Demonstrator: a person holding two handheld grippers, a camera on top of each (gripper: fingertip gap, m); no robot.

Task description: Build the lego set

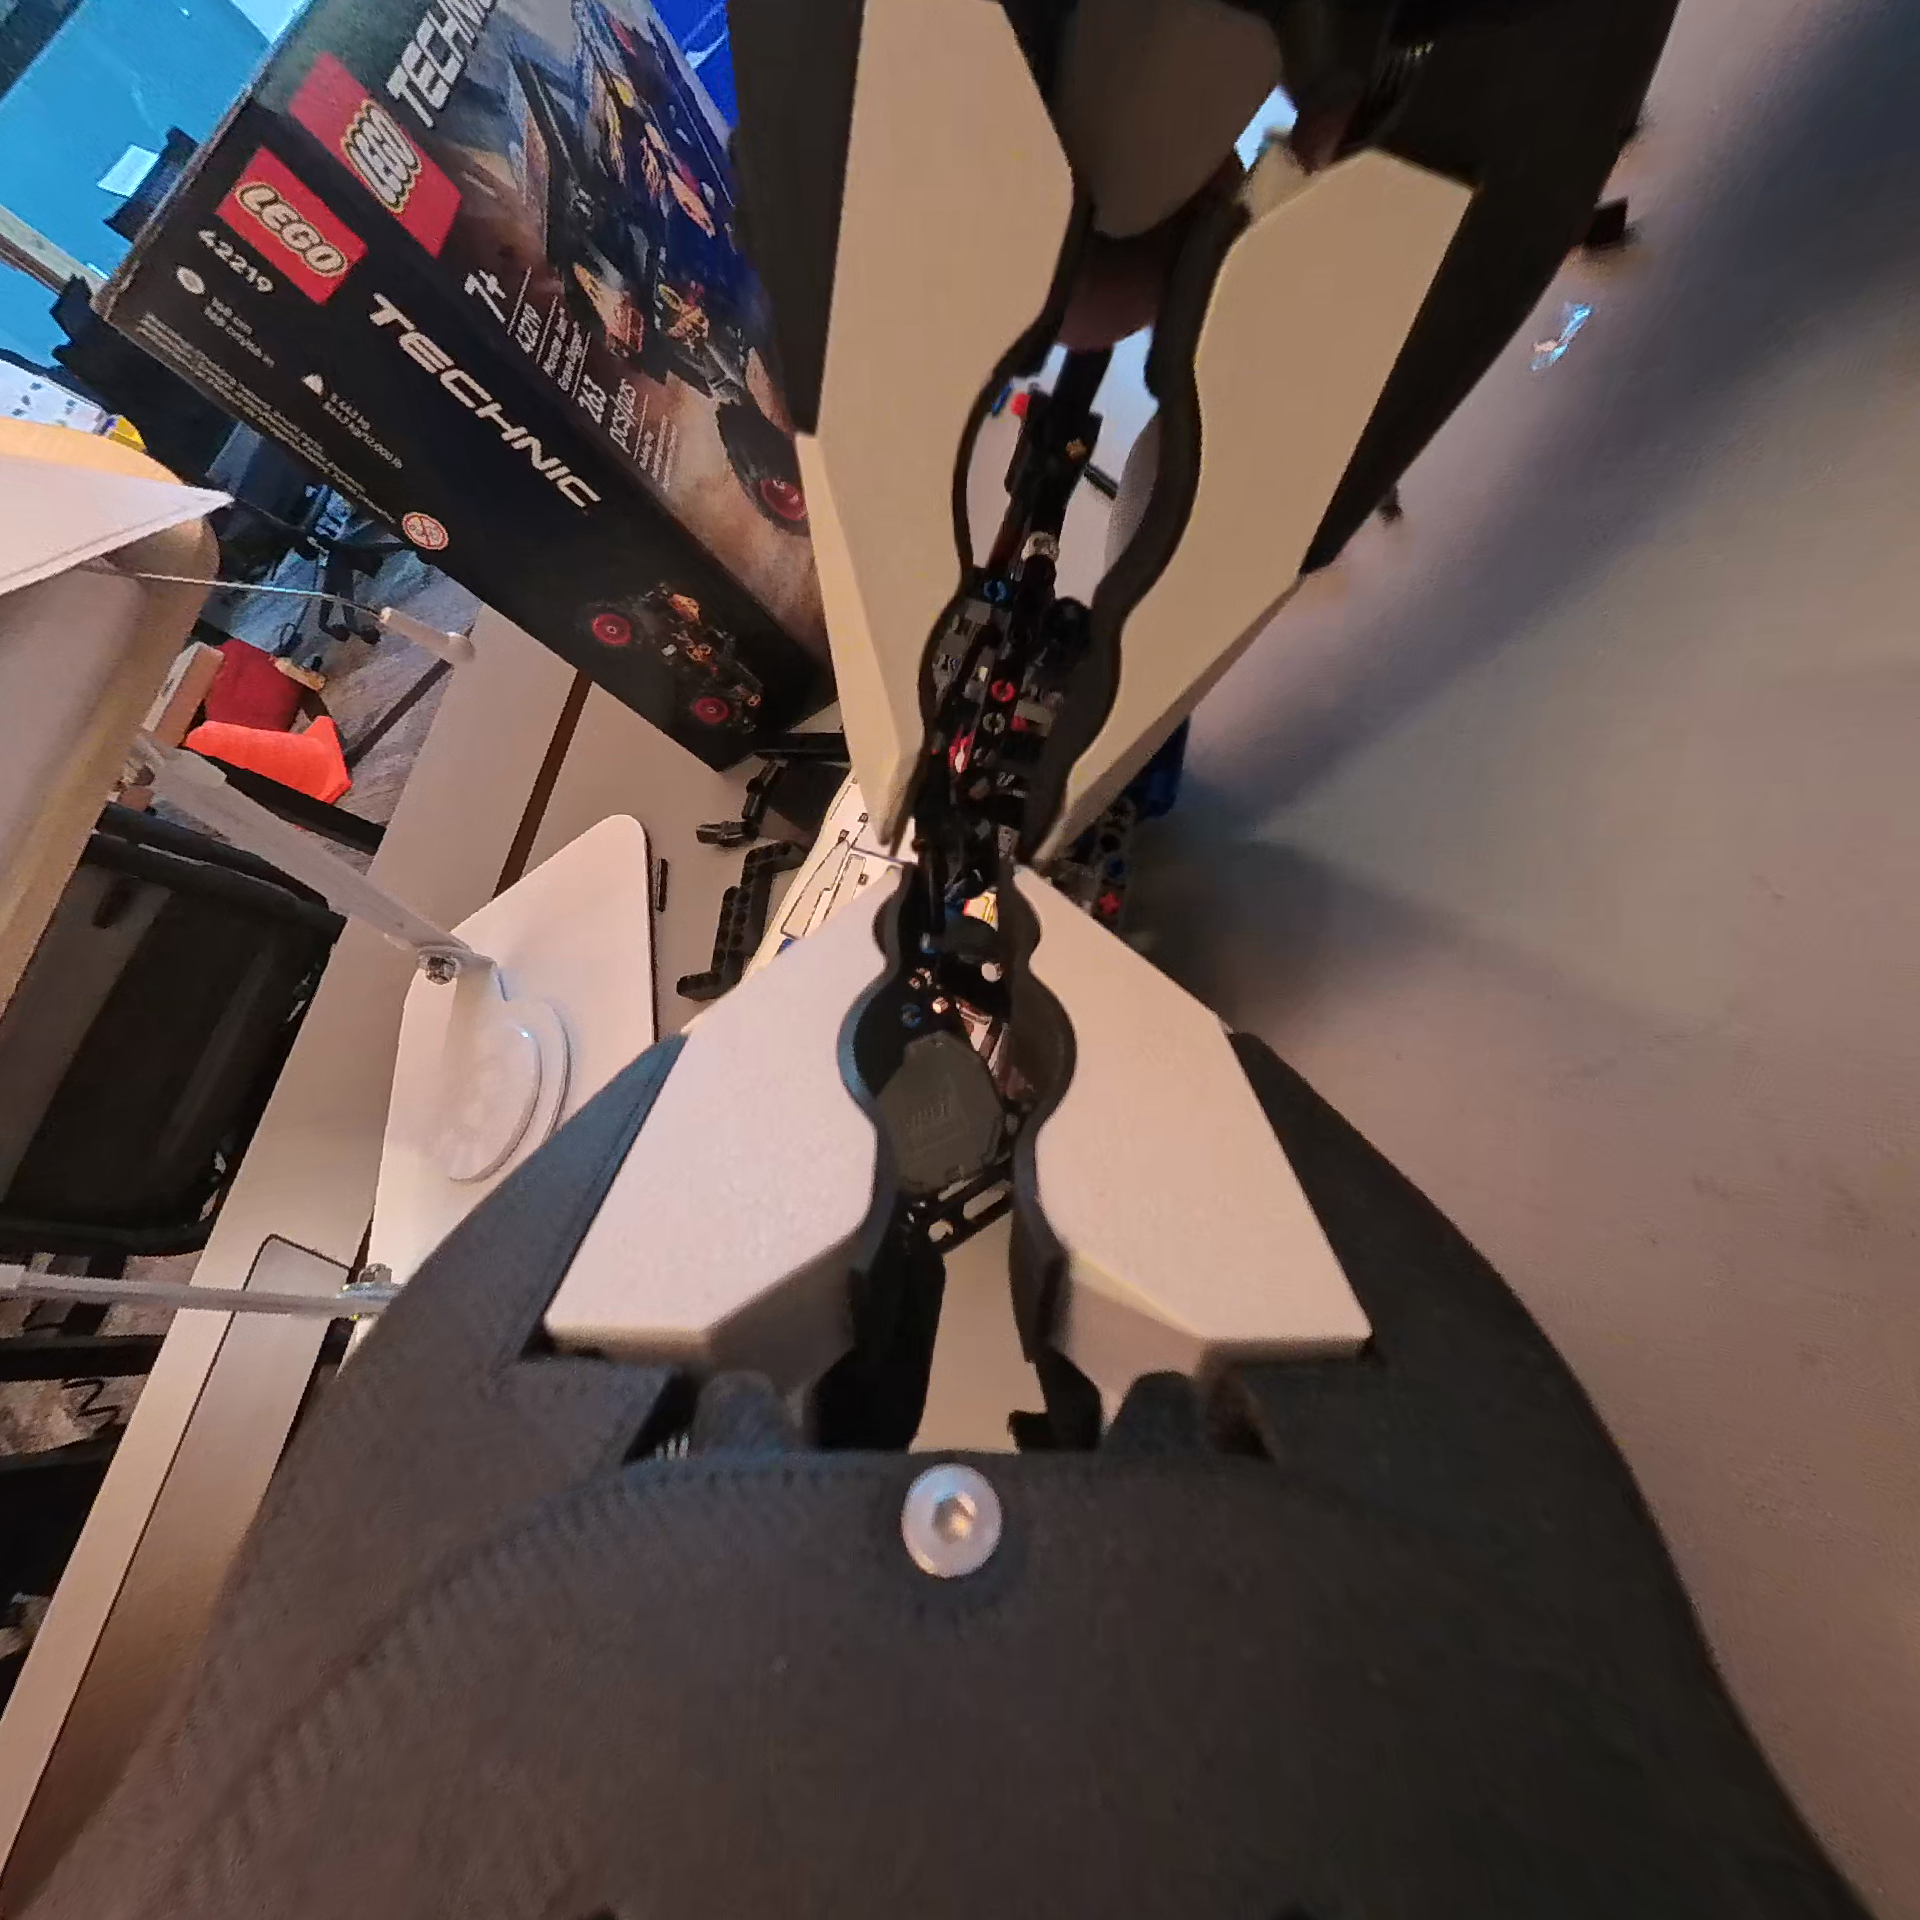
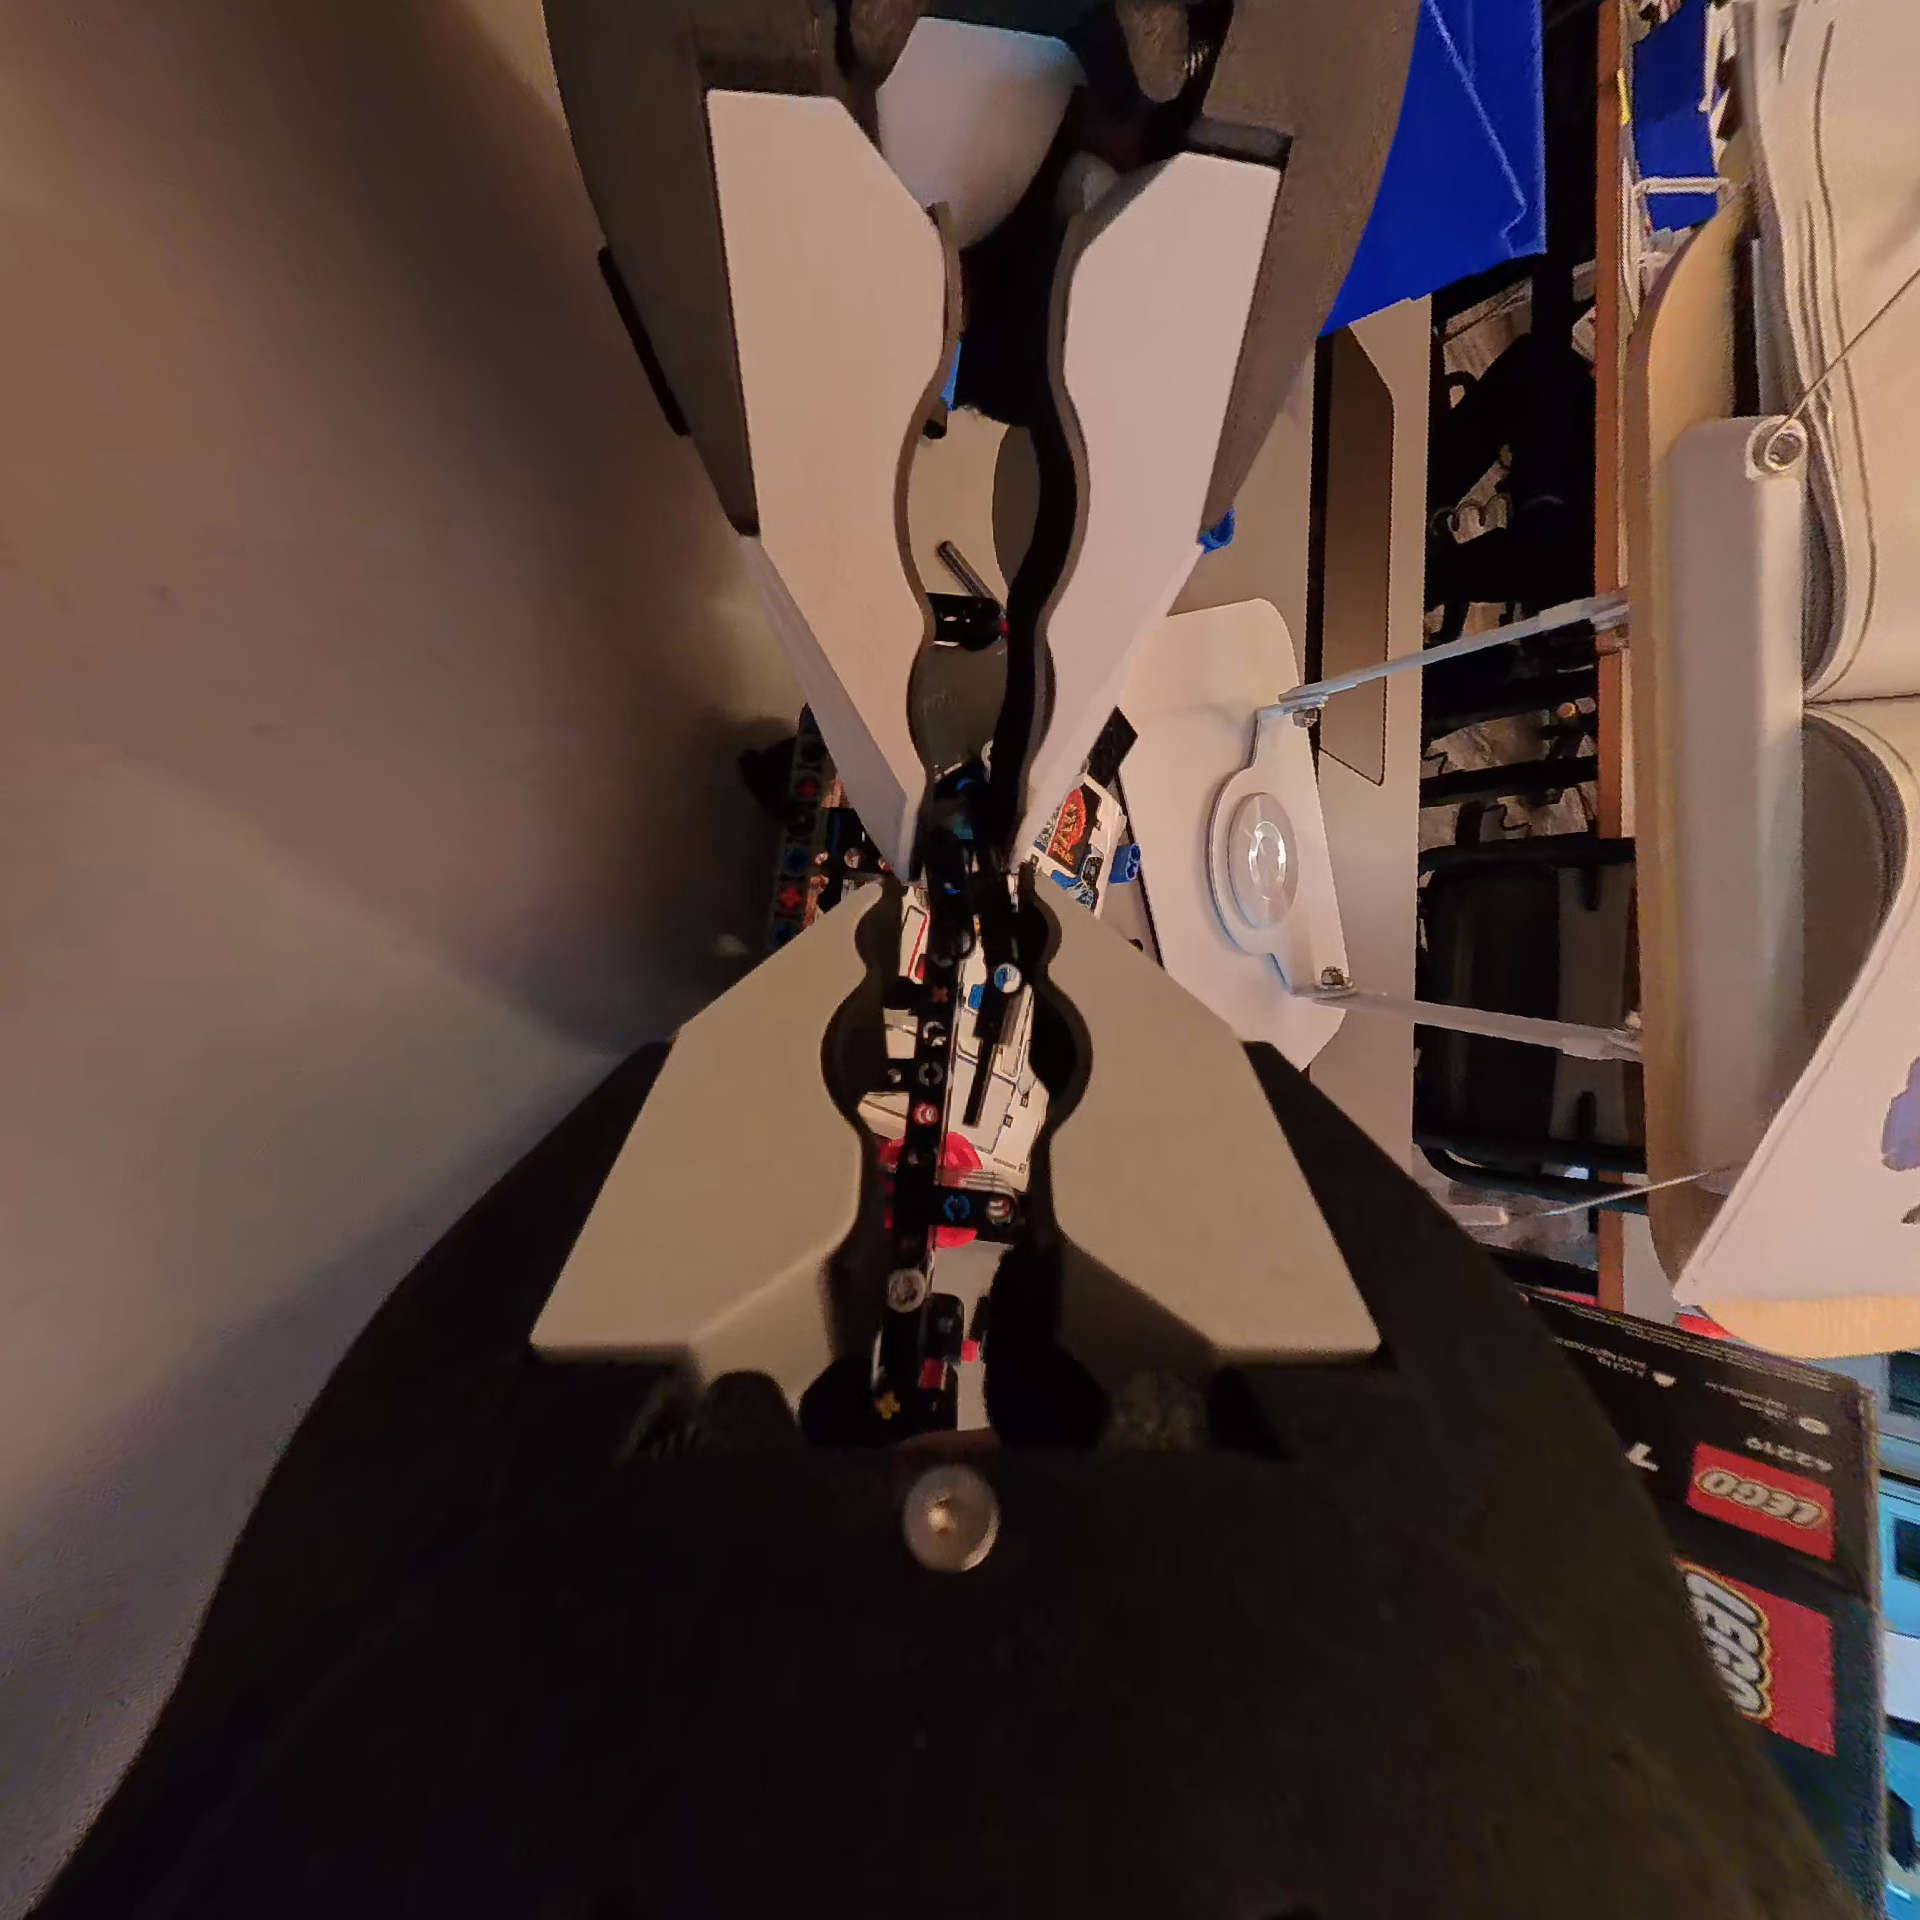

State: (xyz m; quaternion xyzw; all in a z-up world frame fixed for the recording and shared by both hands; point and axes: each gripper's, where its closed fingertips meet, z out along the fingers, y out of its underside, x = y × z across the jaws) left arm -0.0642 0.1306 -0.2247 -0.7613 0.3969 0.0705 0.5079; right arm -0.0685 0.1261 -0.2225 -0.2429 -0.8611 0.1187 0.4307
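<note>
A black Lego Technic assembly (image 1: 997,665) with red and blue pins hangs between two grippers that meet tip to tip. My left gripper (image 1: 961,904) is shut on one end, where a dark round part (image 1: 940,1122) sits between its white fingers. My right gripper (image 1: 961,831) comes in from the top of the left wrist view. In the right wrist view, my right gripper (image 2: 956,904) is shut on the long black beam of the assembly (image 2: 925,1091). The left gripper (image 2: 966,842) faces it from above. The fingers hide most of the assembly.
The black Lego box (image 1: 468,343) stands at the back of the white table (image 1: 613,769); it also shows in the right wrist view (image 2: 1756,1558). Loose black beams (image 1: 743,914) and a printed sheet (image 2: 1081,831) lie below. A white stand with a clear disc (image 2: 1262,862) is beside them. Only a small space, under 4 cm, lies between the two pairs of fingers.
</note>
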